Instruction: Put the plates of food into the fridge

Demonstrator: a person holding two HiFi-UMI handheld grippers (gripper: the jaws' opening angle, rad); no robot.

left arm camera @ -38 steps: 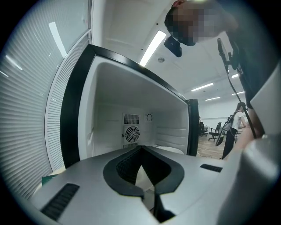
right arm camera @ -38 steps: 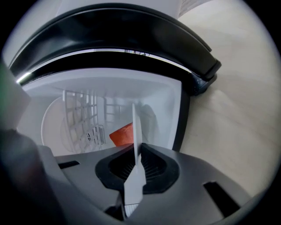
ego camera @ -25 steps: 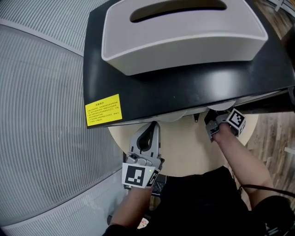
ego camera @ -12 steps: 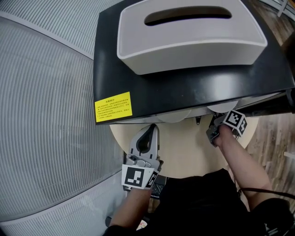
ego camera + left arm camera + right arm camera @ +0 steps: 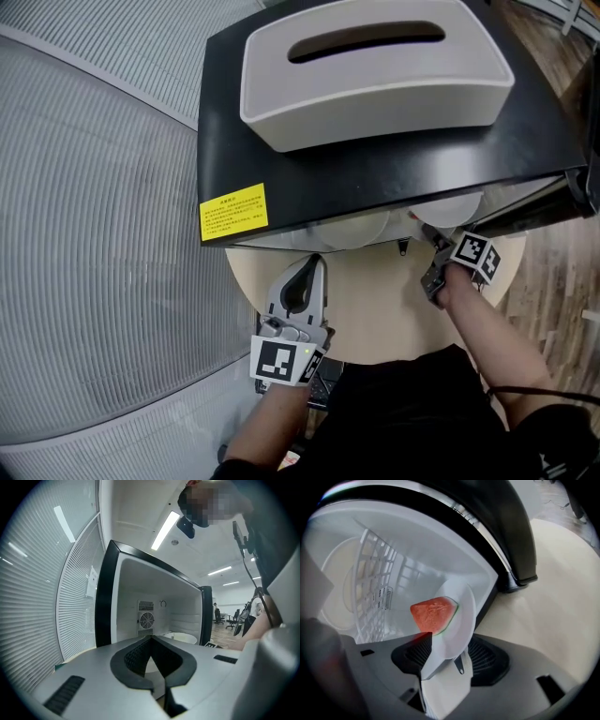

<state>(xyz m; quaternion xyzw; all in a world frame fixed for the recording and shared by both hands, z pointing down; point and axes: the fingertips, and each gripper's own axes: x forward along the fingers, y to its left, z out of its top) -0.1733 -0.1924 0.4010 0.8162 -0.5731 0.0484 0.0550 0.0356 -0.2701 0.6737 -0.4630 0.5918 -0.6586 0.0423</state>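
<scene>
Head view: my left gripper [image 5: 312, 267] hangs over the round table [image 5: 375, 305], well apart from my right gripper [image 5: 429, 242], which reaches under the front edge of the fridge [image 5: 375, 173]; two white rims poke out there, the plate [image 5: 455, 208] at my right jaws and a second plate [image 5: 352, 232] further left; tissue box [image 5: 375, 70] and yellow sticker [image 5: 233, 213] on the fridge top; ribbed blinds [image 5: 94, 234] at left.

Left gripper view: jaws together, nothing between them; they face the open fridge; fan [image 5: 146, 619] on the back wall, second plate on the floor inside.

Right gripper view: jaws have just been opening and now stand wide apart; the plate's near rim sits between them, unclamped; the plate lies inside the fridge by the opening, with a watermelon slice [image 5: 433, 613] on it; wire rack [image 5: 375, 583] behind; black frame [image 5: 511, 536] close beside.
</scene>
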